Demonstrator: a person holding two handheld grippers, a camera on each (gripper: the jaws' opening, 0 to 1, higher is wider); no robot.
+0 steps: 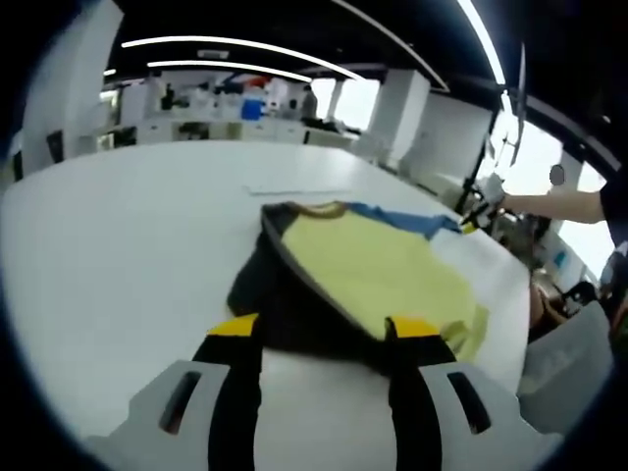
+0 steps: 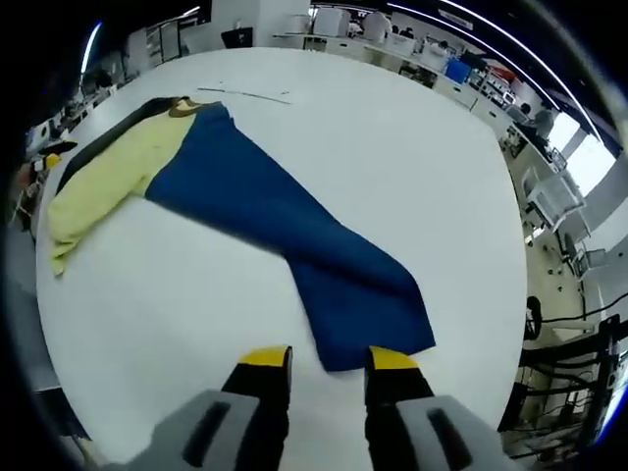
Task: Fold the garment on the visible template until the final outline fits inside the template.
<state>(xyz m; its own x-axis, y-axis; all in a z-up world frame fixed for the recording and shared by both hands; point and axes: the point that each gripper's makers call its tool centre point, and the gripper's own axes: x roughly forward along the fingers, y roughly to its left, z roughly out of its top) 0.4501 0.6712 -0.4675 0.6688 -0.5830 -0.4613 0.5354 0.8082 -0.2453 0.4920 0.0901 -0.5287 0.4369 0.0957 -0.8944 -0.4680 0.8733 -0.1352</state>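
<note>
**Right gripper view: blue sleeve end at the jaws, nothing pinched**

Right gripper view: garment (image 2: 265, 211) spread flat on the white table (image 2: 392, 137), blue sleeve running from the yellow body down to a squared end just beyond the right gripper (image 2: 327, 365). Jaws spread, cloth edge lying between and ahead of the yellow tips, not clamped. A thin pale strip (image 2: 245, 94) on the table past the collar, well apart from the garment.

Left gripper view: left gripper (image 1: 324, 334) spread too, tips at the dark hem edge of the garment (image 1: 363, 270), touching or just above; cannot tell which. Yellow panel beyond the jaws, blue sleeve on the garment's far side, where a person's arm (image 1: 554, 204) reaches toward that sleeve end.

Template outline not made out in either view.

Handling, as a judgement: light, soft, limp cloth; likely to sag and drag on the smooth table, folds prone to slipping. Best taken at corners or seams: sleeve end for the right jaws, hem corner for the left, pinching a single layer.

Containers: none to report on the table near the garment.
</note>
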